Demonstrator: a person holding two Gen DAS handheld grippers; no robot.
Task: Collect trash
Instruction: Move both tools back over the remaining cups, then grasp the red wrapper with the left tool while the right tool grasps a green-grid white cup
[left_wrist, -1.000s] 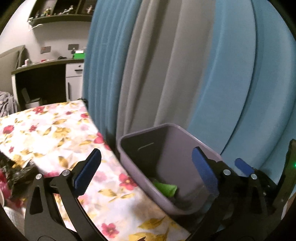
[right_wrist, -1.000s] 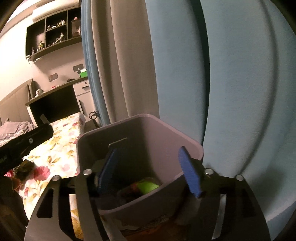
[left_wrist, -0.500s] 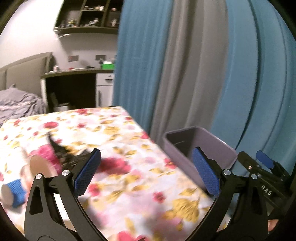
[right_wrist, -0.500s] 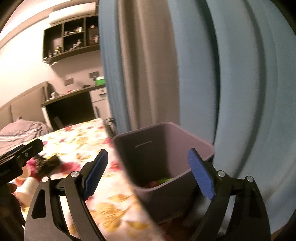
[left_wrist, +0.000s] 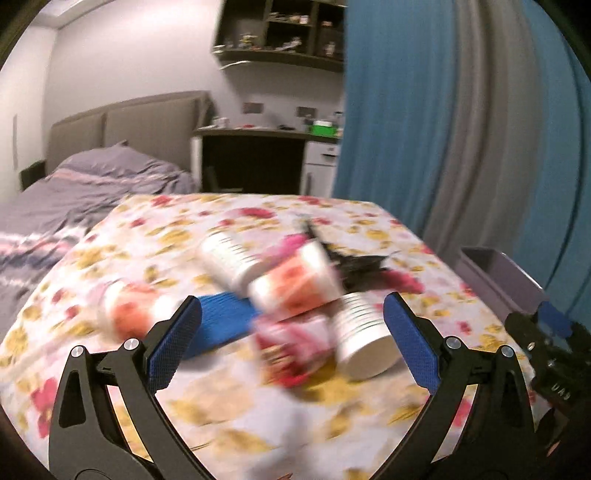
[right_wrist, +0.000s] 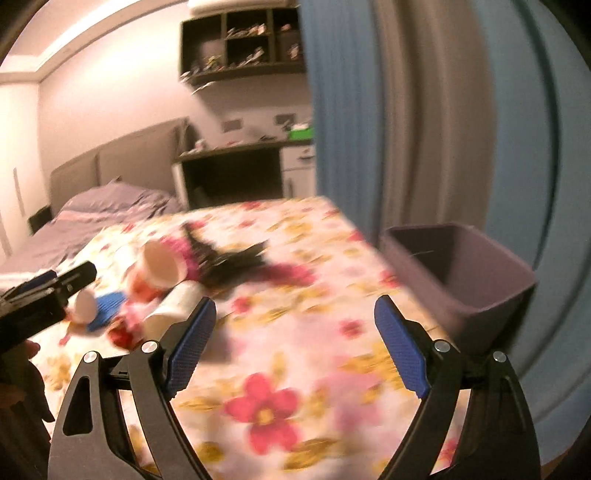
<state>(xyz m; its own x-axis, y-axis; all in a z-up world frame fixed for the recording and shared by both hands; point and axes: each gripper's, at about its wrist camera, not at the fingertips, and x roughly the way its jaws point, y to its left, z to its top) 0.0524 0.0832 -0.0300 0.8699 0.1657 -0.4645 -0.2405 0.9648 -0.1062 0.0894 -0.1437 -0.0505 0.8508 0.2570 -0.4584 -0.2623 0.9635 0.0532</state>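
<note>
The left wrist view looks straight onto the pile of trash on the flowered cloth (left_wrist: 192, 236): paper cups (left_wrist: 295, 284) lying on their sides, a blue piece (left_wrist: 225, 317), a red-and-white wrapper (left_wrist: 291, 347) and a black crumpled wrapper (left_wrist: 358, 266), all blurred. The right wrist view shows the same pile only at its left edge, small and smeared, but gives a far fuller look at the purple bin (right_wrist: 465, 266), which stands at the cloth's right edge against the blue curtain (right_wrist: 517, 129); in the left view only a corner of that bin shows. Each view catches the other gripper at its margin. The left gripper (left_wrist: 291, 332) points slightly downward over the cloth, its jaws wide with nothing held; the nearest cups and the wrapper lie just ahead of and between its blue pads (left_wrist: 173, 343). The right gripper (right_wrist: 291, 339) tilts downward too, jaws wide, having just been opening, with nothing between them; the bare flowered cloth lies under them, the bin just beyond the right finger, the trash off past the left finger.
</note>
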